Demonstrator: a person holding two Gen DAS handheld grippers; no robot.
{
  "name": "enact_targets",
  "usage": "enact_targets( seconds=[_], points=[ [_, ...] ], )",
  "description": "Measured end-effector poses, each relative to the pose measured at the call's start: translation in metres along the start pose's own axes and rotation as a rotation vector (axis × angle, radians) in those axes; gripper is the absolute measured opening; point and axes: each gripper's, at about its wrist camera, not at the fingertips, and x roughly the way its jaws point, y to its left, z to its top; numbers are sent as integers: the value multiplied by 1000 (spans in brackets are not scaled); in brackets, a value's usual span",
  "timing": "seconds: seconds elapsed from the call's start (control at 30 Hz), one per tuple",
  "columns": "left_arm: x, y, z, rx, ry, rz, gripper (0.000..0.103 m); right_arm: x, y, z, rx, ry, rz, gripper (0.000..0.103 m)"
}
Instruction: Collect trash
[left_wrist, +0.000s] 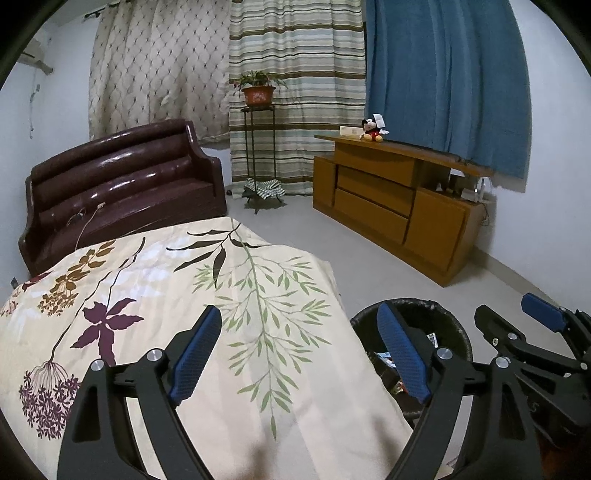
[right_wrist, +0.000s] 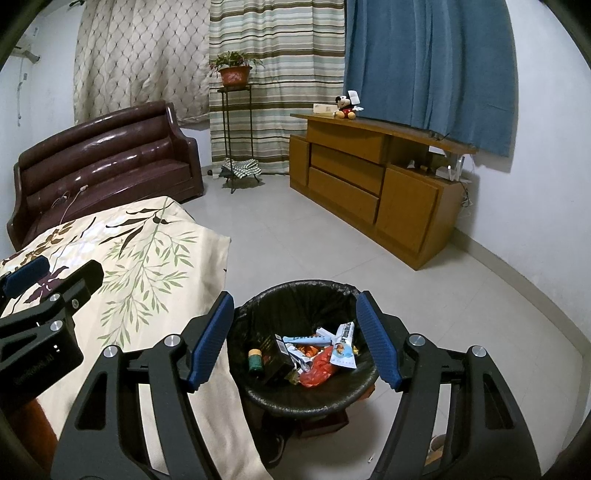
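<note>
Jaws of both grippers apart, empty, near trash bin

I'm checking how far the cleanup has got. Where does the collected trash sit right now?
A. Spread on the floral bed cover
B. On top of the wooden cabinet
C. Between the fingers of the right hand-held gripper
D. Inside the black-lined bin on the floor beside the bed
D: the right wrist view shows wrappers and a small bottle lying inside the bin, while the right hand-held gripper stands open above it with nothing between its fingers.
</note>
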Motion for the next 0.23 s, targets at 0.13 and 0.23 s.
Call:
enact_targets(
  seconds=[0.13, 0.23],
  points=[
    [5, 4, -1, -17, 28, 12, 84, -1, 1, 0, 0, 1, 0, 67],
    [8, 9, -3, -33, 50, 12, 84, 0, 2, -2, -4, 4, 2, 67]
  ],
)
